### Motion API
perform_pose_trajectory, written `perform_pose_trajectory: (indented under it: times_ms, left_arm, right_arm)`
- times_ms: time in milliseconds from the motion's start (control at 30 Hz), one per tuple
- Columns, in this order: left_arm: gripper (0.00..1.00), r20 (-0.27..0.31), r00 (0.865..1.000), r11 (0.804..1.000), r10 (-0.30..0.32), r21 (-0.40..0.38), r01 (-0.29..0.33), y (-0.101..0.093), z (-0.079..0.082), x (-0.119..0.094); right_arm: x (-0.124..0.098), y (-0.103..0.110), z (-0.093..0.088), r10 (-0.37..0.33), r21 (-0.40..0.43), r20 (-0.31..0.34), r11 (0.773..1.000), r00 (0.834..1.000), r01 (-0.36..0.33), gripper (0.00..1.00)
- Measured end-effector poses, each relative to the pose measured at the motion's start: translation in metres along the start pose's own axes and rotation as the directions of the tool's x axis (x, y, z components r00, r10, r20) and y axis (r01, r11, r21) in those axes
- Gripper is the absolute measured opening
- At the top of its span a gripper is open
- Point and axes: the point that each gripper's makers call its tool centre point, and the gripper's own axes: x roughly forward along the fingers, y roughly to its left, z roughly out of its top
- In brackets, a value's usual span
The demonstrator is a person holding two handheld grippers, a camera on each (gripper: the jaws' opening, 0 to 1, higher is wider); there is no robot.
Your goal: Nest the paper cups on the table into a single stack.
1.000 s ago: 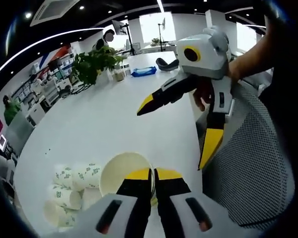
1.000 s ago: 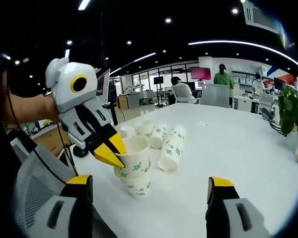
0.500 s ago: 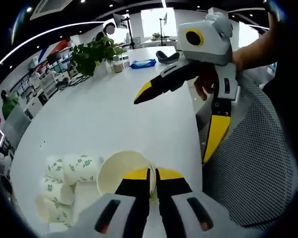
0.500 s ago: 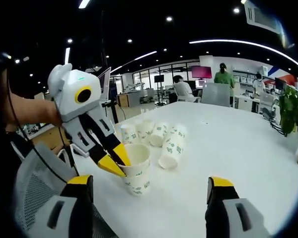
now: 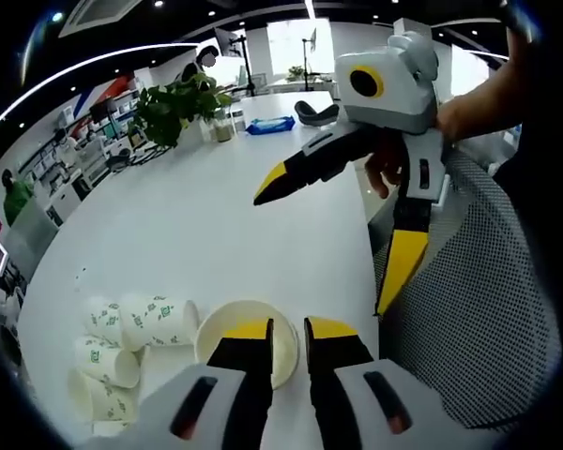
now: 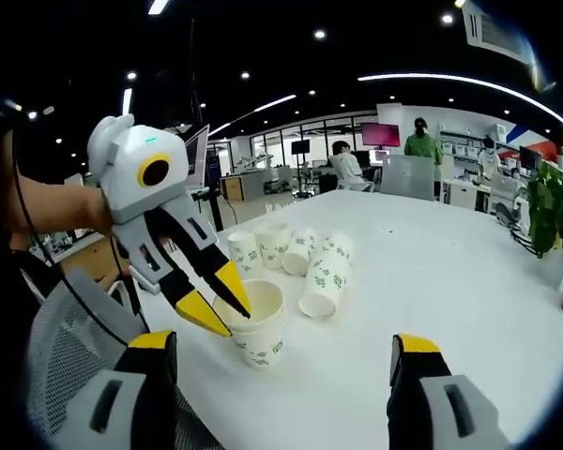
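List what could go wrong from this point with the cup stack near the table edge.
1. The left gripper hangs open right above the upright cup stack; pulling away crookedly, a jaw could catch the rim and tip it.
2. The stack stands close to the table edge by the mesh chair, so a knock might send it off.
3. The loose cups lie on their sides close behind; a careless reach may roll them.
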Motion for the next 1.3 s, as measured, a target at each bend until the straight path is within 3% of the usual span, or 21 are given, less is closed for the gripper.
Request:
perform_pose_trajectory:
  times_ms: [367,567,800,1133,1300]
  left_arm:
    - [0.18,0.09,0.994,0.996,0.066,-0.06,-0.061,0.016,0.013,-0.018]
    - [0.29,0.12,0.979,0.984,0.164,-0.086,-0.154,0.038,0.013,-0.033]
    - [0.37,0.133,0.963,0.966,0.234,-0.143,-0.215,0.059,0.007,-0.047]
    - [0.43,0.123,0.934,0.92,0.335,-0.255,-0.297,0.087,-0.014,-0.067]
    - [0.47,0.123,0.904,0.882,0.409,-0.307,-0.358,0.108,-0.026,-0.081]
  right_arm:
    - [0.0,0.001,0.002,0.003,0.007,0.009,1.0,1.0,-0.003,0.96]
    - [0.0,0.001,0.001,0.003,0.009,0.006,1.0,1.0,-0.003,0.96]
    - [0.0,0.0,0.002,0.004,0.012,0.01,1.0,1.0,-0.004,0.96]
    - [0.0,0.002,0.003,0.01,0.019,0.014,1.0,1.0,-0.01,0.97]
    - [0.0,0.003,0.002,0.011,0.015,0.007,1.0,1.0,-0.011,0.97]
